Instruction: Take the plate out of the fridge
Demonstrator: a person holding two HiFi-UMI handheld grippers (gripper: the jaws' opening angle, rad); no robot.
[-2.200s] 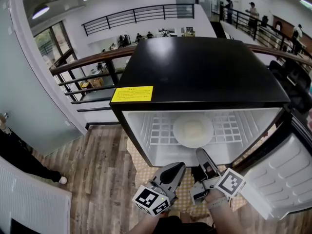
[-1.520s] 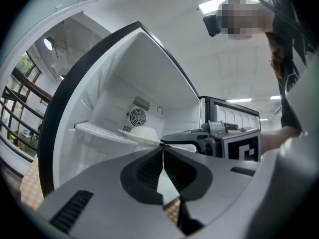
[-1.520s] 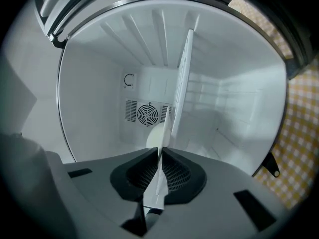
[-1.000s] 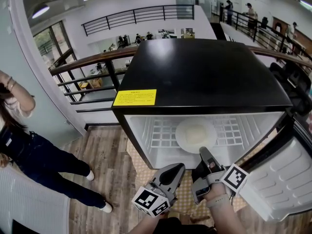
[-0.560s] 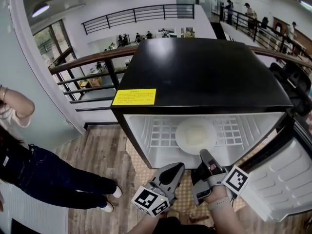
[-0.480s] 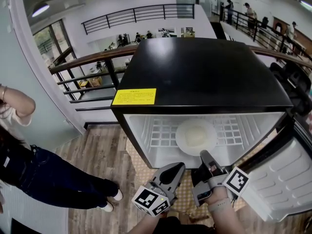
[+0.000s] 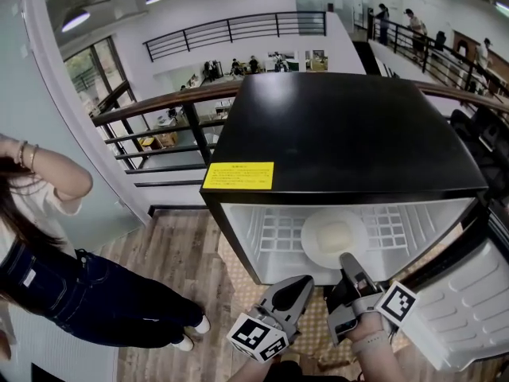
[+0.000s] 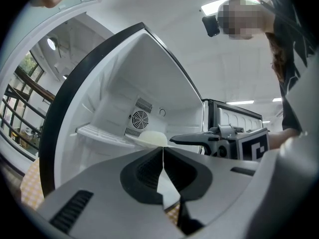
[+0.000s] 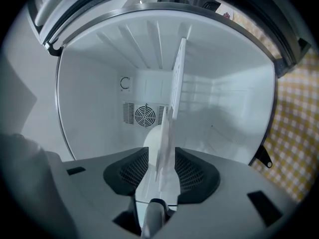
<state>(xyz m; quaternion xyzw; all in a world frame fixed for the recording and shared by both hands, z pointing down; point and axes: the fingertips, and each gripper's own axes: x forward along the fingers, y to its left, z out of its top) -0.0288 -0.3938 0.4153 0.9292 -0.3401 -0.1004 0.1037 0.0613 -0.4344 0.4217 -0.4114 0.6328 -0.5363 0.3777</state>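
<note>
One plate (image 7: 334,238) lies flat on the fridge (image 7: 342,126) shelf (image 7: 274,231). Right gripper (image 7: 347,259) gapes at its rim — left gripper (image 7: 305,282) is closed.

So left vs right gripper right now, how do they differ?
Left gripper's jaws are together, empty; right gripper's jaws are apart, lined up on the plate's edge. Left gripper sits short of the fridge opening; right gripper's tip reaches the plate's near rim. Right gripper is rolled sideways, the shelf standing vertical in its view; left gripper is about level. Both point into the open fridge.
</note>
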